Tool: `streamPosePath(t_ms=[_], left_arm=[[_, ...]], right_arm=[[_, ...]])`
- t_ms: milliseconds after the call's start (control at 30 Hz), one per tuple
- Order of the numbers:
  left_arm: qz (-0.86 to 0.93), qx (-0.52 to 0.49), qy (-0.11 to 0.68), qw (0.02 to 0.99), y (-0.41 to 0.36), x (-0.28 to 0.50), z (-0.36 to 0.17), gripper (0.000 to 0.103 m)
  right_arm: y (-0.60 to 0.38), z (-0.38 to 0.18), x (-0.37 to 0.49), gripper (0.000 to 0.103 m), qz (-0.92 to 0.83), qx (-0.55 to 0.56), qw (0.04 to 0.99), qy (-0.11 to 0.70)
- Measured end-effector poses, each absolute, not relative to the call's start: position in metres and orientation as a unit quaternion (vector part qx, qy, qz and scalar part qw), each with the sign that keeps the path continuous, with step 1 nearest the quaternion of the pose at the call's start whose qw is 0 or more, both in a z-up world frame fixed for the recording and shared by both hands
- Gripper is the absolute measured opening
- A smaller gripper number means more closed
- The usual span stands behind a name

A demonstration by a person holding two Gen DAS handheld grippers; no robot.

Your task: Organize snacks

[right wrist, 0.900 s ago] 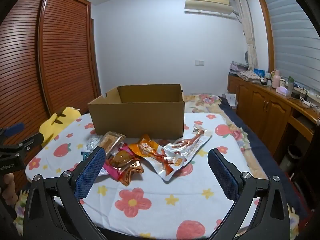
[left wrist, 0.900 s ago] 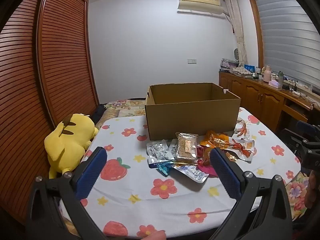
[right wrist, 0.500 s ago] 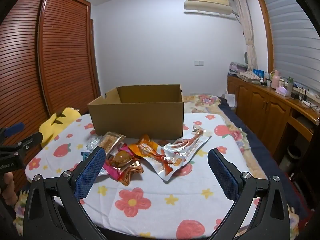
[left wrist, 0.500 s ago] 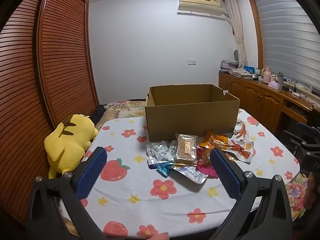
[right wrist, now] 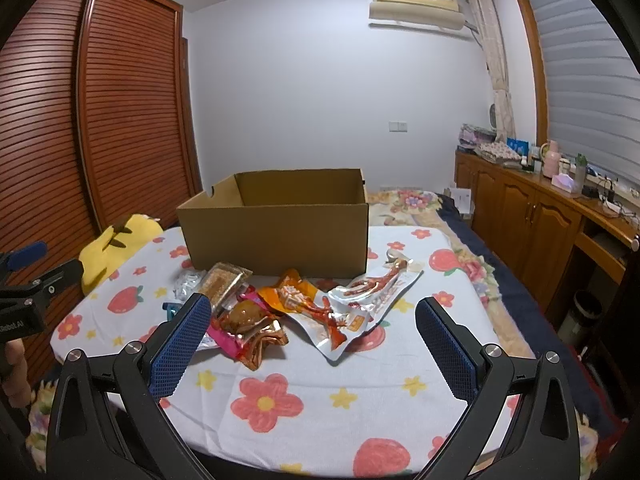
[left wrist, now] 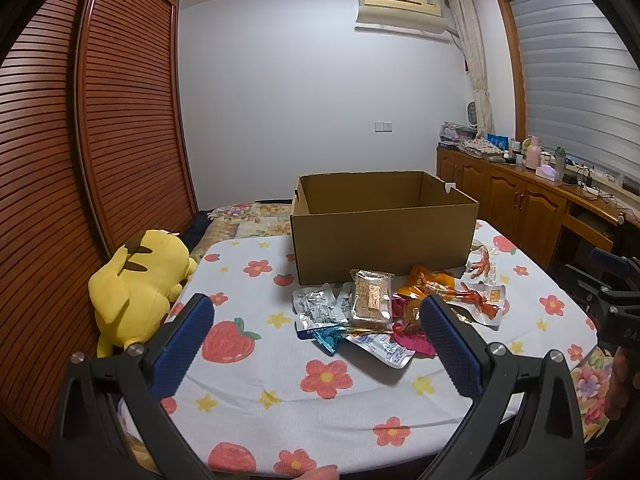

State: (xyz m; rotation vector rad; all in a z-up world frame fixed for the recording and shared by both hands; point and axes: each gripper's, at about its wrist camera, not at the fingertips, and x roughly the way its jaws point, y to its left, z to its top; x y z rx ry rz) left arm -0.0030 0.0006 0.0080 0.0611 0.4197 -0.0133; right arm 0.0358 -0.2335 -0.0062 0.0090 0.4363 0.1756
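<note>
Hovering short of the pile, both tools wait at the near edge of the surface (left wrist: 280,392), which is covered in a cloth printed with flowers and strawberries. The left gripper (left wrist: 316,344) has its blue pads spread wide with nothing between them, and the right gripper (right wrist: 312,344) is spread just as wide and equally empty. The snacks (left wrist: 396,312) lie in a loose, overlapping heap just in front of the cardboard box (left wrist: 380,236), which stands open-topped, and what shows of its inside is bare. Nearest the left side are silver sachets (left wrist: 316,308) with a grain bar packet (left wrist: 370,298) resting on top; toward the right lie an orange pouch (right wrist: 296,292) and a clear packet of chicken feet (right wrist: 376,284). A yellow plush toy (left wrist: 140,284) sits off the left edge. By my reading no packet has been moved yet, so the job is at its opening step: choosing a first item. The next move calls for lowering one gripper onto a packet at the top or edge of the heap, closing on a flat, slippery wrapper without dragging its neighbours, then lifting it clear over the box wall.
</note>
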Motion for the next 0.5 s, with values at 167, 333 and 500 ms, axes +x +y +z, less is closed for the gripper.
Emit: streamPosePath(t_ms=[167, 333, 500], left_arm=[[-0.007, 0.031, 0.209, 0.977, 0.0003, -0.0029, 0.0084, 0.103], [-0.007, 0.031, 0.209, 0.977, 0.0002, -0.0029, 0.0084, 0.103], [-0.007, 0.031, 0.206, 0.978, 0.0007, -0.0035, 0.0080, 0.103]], right_arm=[[-0.2344, -0.0075, 0.0368, 0.103, 0.086, 0.004, 0.973, 0.215], [-0.2361, -0.0075, 0.0366, 0.103, 0.085, 0.004, 0.973, 0.215], [-0.2380, -0.0072, 0.0391, 0.103, 0.083, 0.005, 0.973, 0.215]])
